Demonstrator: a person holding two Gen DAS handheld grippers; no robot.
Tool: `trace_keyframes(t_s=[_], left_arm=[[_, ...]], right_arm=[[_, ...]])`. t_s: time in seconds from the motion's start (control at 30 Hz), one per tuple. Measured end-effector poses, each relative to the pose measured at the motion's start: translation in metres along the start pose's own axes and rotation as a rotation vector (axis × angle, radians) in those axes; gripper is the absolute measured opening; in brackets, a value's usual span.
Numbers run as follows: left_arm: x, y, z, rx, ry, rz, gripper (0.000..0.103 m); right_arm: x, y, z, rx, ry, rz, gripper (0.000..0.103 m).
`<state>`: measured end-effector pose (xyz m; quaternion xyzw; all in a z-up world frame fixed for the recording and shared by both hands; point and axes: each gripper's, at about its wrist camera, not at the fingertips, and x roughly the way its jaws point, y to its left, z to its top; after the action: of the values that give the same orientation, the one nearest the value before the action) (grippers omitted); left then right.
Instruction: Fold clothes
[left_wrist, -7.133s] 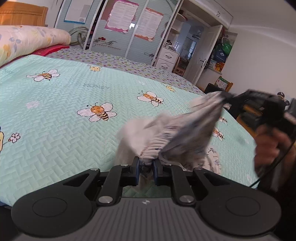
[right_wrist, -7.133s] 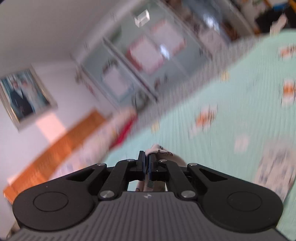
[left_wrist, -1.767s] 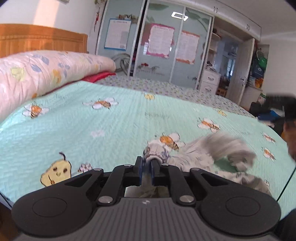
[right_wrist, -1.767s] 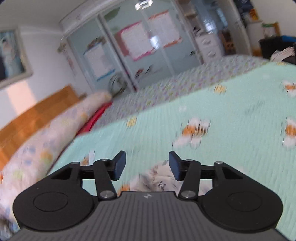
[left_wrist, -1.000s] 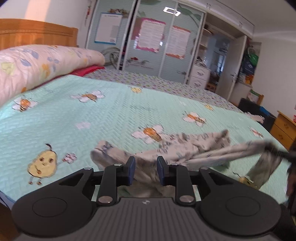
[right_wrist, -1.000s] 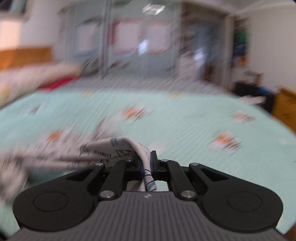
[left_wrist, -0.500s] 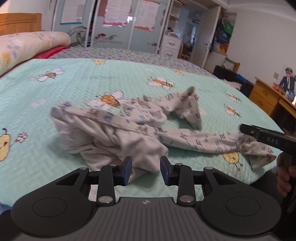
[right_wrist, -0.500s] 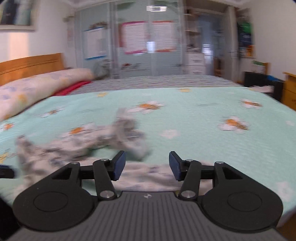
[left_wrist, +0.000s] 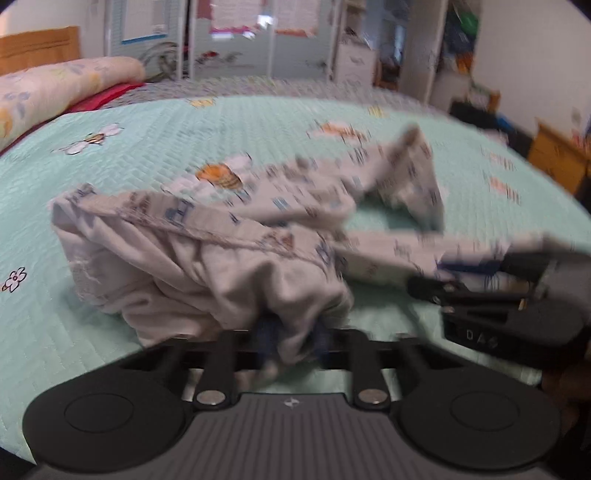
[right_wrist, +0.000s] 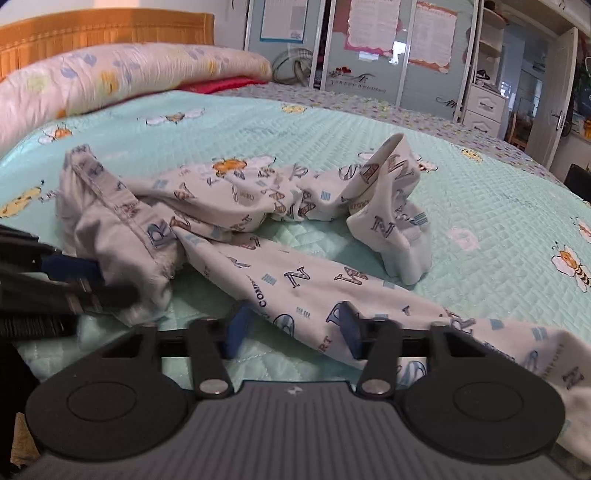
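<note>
A white pair of child's trousers with blue letter print (right_wrist: 280, 206) lies crumpled on the mint bee-print bedspread (right_wrist: 498, 221). It also shows in the left wrist view (left_wrist: 207, 254). My left gripper (left_wrist: 293, 338) is open, with the waist end of the trousers bunched between its jaws. My right gripper (right_wrist: 293, 325) is open around one trouser leg that runs across its jaws. The right gripper shows in the left wrist view (left_wrist: 476, 273) at the right. The left gripper shows in the right wrist view (right_wrist: 85, 280) at the left.
A rolled floral quilt (right_wrist: 122, 74) and a wooden headboard (right_wrist: 103, 29) lie at the far left. A wardrobe with posters (right_wrist: 373, 44) stands behind the bed. A wooden cabinet (left_wrist: 557, 155) stands at the right.
Both grippers have moved in onto the trousers. The left jaws now sit around the waist bunch, the right jaws around a leg. The view is blurred by motion.
</note>
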<state>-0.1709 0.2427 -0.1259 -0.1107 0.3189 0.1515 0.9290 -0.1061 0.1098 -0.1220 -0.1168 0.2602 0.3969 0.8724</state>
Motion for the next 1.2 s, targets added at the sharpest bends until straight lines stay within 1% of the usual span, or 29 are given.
trace_keyframes(t_s=[0.03,0.17,0.2,0.23,0.27,0.33,0.37,0.4,0.43,0.47,0.5,0.53,0.57,0.6,0.67,0.7,0.73,0.77,0.8,0.83,0.9,1.03,1.07,1.1,1.17,1.2], left_arm=[[-0.007,0.006,0.004,-0.015,-0.037,0.01,0.013],[-0.038,0.031,0.024,-0.07,-0.171,0.065,0.007],[-0.048,0.037,0.03,-0.087,-0.206,0.074,0.007],[-0.058,0.043,0.035,-0.091,-0.244,0.08,0.006],[-0.067,0.048,0.039,-0.095,-0.28,0.089,0.006],[-0.075,0.059,0.048,-0.099,-0.321,0.152,0.006],[-0.073,0.064,0.049,-0.103,-0.306,0.186,0.006],[-0.07,0.069,0.05,-0.12,-0.27,0.204,0.006],[-0.068,0.071,0.05,-0.153,-0.242,0.201,0.006],[-0.07,0.07,0.045,-0.184,-0.227,0.173,0.006],[-0.074,0.063,0.038,-0.192,-0.21,0.126,0.007],[-0.076,0.054,0.032,-0.181,-0.194,0.095,0.01],[-0.076,0.042,0.024,-0.161,-0.173,0.068,0.016],[-0.074,0.03,0.019,-0.138,-0.153,0.039,0.025],[-0.068,0.007,0.01,-0.094,-0.114,-0.016,0.035],[-0.064,0.001,0.011,-0.087,-0.105,-0.025,0.036],[-0.058,-0.002,0.012,-0.094,-0.092,-0.017,0.037],[-0.051,-0.001,0.015,-0.111,-0.073,0.003,0.042],[-0.043,-0.001,0.017,-0.129,-0.053,0.023,0.051],[-0.036,-0.001,0.019,-0.145,-0.032,0.043,0.053],[-0.017,0.001,0.023,-0.16,0.013,0.082,0.054],[0.015,0.007,0.023,-0.184,0.071,0.111,0.055],[0.019,0.012,0.022,-0.188,0.075,0.12,0.053],[0.023,0.017,0.02,-0.198,0.076,0.134,0.039],[0.02,0.03,0.018,-0.238,0.066,0.145,0.02],[0.014,0.038,0.017,-0.269,0.052,0.125,0.017]], right_arm=[[-0.001,0.0,0.001,0.003,-0.004,0.007,0.002],[-0.006,0.001,0.006,0.017,-0.019,0.036,0.001],[-0.007,0.001,0.007,0.02,-0.023,0.043,0.001],[-0.012,0.001,0.009,0.033,-0.034,0.074,0.001],[-0.022,0.001,0.01,0.052,-0.05,0.127,0.001],[-0.035,0.004,0.01,0.071,-0.063,0.211,0.001],[-0.038,0.006,0.009,0.071,-0.061,0.227,0.001],[-0.037,0.008,0.007,0.063,-0.054,0.223,0.001],[-0.035,0.01,0.005,0.06,-0.042,0.207,0.001],[-0.031,0.011,0.004,0.063,-0.024,0.182,0.001],[-0.031,0.011,0.004,0.069,-0.02,0.182,0.001],[-0.035,0.01,0.006,0.08,-0.03,0.207,0.001],[-0.038,0.01,0.008,0.091,-0.041,0.233,0.001],[-0.042,0.01,0.011,0.093,-0.054,0.254,0.001],[-0.047,0.015,0.013,0.065,-0.073,0.289,0.001],[-0.048,0.018,0.013,0.049,-0.074,0.303,0.001],[-0.049,0.021,0.011,0.037,-0.069,0.309,0.001],[-0.048,0.023,0.009,0.031,-0.064,0.306,0.001],[-0.047,0.023,0.007,0.034,-0.058,0.303,0.001],[-0.046,0.023,0.005,0.04,-0.051,0.303,0.001],[-0.046,0.021,0.002,0.057,-0.043,0.298,0.001],[-0.046,0.02,-0.001,0.063,-0.029,0.303,0.001],[-0.046,0.02,-0.002,0.062,-0.024,0.304,0.001],[-0.045,0.021,-0.003,0.061,-0.019,0.305,0.001],[-0.044,0.019,-0.006,0.062,-0.015,0.275,0.001],[-0.043,0.019,-0.007,0.062,-0.013,0.254,0.001]])
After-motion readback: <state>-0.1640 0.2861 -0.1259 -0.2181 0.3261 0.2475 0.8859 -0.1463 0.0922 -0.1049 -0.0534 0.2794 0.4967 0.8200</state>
